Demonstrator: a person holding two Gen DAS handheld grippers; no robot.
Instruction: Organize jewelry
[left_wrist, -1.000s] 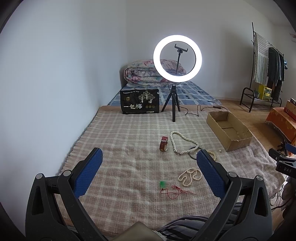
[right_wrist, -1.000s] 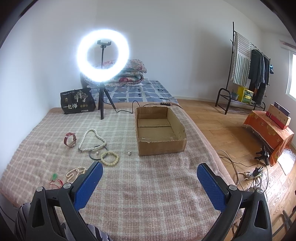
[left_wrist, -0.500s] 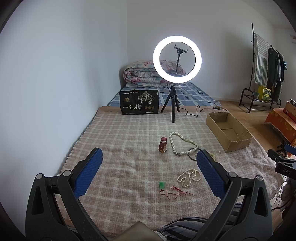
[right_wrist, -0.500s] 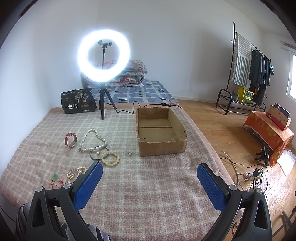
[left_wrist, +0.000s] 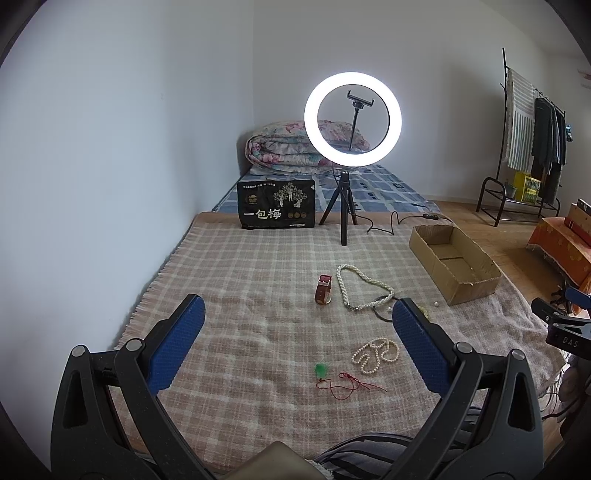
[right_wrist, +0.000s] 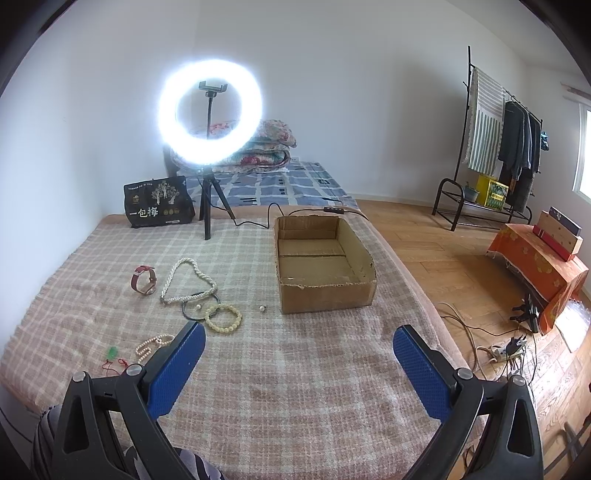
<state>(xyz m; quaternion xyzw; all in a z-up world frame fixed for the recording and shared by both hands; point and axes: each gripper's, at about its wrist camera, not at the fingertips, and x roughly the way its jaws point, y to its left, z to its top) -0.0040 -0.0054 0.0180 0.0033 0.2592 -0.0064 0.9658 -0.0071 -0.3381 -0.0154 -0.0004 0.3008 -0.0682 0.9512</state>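
Observation:
Jewelry lies loose on a plaid blanket (left_wrist: 258, 280). A red watch (left_wrist: 324, 294) lies beside a long pearl necklace (left_wrist: 364, 286). A small pearl string (left_wrist: 375, 355) and a green pendant on red cord (left_wrist: 322, 370) lie nearer. The right wrist view shows the watch (right_wrist: 143, 282), the necklace (right_wrist: 188, 282), a black ring (right_wrist: 194, 308), a cream bead bracelet (right_wrist: 223, 319) and a loose pearl (right_wrist: 262, 307). An empty cardboard box (right_wrist: 325, 295) stands to their right. My left gripper (left_wrist: 297, 325) and right gripper (right_wrist: 299, 354) are open, empty, above the blanket's near part.
A lit ring light on a tripod (left_wrist: 345, 206) and a black bag (left_wrist: 276, 208) stand at the blanket's far end, with a cable (right_wrist: 255, 221) running to the box. Folded quilts (left_wrist: 288, 151) lie behind. A clothes rack (right_wrist: 495, 147) and floor cables (right_wrist: 495, 350) are right.
Both views have shifted only slightly; the jewelry and box have not moved, and both grippers stay open.

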